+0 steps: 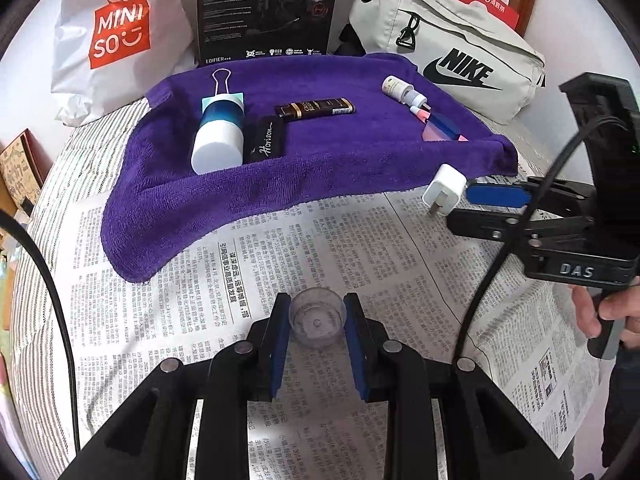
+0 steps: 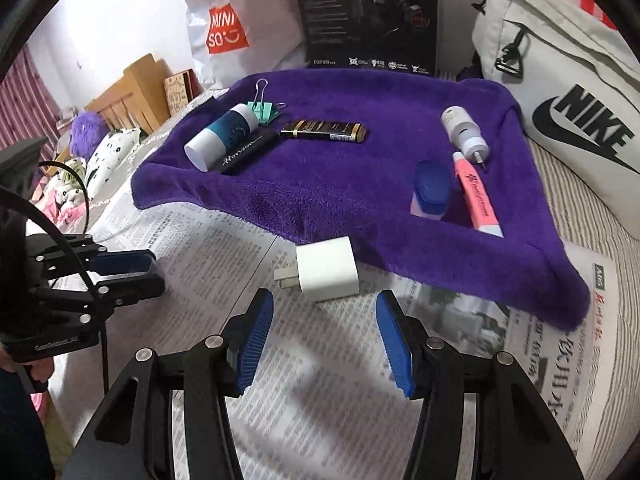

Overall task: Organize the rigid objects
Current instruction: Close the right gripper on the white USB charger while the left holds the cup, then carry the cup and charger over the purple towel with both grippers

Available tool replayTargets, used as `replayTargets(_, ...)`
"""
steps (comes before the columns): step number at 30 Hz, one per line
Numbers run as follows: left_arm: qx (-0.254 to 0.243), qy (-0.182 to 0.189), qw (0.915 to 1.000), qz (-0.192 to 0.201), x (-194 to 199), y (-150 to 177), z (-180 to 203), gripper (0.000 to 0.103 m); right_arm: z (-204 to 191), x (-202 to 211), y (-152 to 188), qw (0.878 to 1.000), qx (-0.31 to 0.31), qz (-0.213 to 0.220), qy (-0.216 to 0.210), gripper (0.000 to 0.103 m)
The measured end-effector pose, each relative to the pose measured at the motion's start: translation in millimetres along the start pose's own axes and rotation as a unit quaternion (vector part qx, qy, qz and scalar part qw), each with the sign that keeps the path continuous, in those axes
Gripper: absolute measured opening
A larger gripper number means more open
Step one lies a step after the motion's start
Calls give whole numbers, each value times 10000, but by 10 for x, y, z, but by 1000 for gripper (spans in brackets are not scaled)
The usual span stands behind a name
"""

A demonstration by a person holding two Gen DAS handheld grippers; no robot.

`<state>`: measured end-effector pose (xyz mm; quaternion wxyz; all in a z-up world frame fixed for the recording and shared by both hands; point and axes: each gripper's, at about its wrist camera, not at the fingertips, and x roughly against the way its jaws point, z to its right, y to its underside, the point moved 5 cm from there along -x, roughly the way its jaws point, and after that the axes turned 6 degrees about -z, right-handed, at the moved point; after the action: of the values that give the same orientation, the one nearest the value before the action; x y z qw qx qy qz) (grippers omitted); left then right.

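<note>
— What's the left hand-held gripper [image 1: 317, 334] got?

— A small clear plastic cup [image 1: 317, 322], pinched between its blue pads above the newspaper [image 1: 360, 248].

— And the right hand-held gripper [image 2: 325, 344]?

— About half open, nothing in it. The white charger plug [image 2: 326, 269] lies on the newspaper just ahead of its fingertips, beside the edge of the purple towel [image 2: 340, 184], which holds bottles, a pink pen and a binder clip.
</note>
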<state>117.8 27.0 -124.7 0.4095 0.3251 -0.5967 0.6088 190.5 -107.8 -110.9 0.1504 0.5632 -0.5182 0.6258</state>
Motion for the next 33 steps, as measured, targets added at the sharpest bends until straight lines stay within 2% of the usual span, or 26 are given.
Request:
replayTargets(10,5,83,10000,19,10,0,-23,26,-134,-147,-126,9992,251,165,248,53)
replayTargets(12,6,96,10000,20,12,-3,-22,26,-143,-147,-115,9984,374,156,385,46)
replayTargets(15,30,123,9999,27,19,-5,-30,26,-136,-127,-99,9980,488,65,408,44)
replayTargets(23,63,134,9999,26,27,-1,-25,26,-51,5,-48,9989,318,-36,344,44)
replayTargets(25,71,145,9999,29,32,5,-27,26,-51,76,-32,9984,341,0,459,44)
replayTargets(33,171,219,9996,34,51,-31,-46,26,-65,310,-20,9980,409,108,459,44)
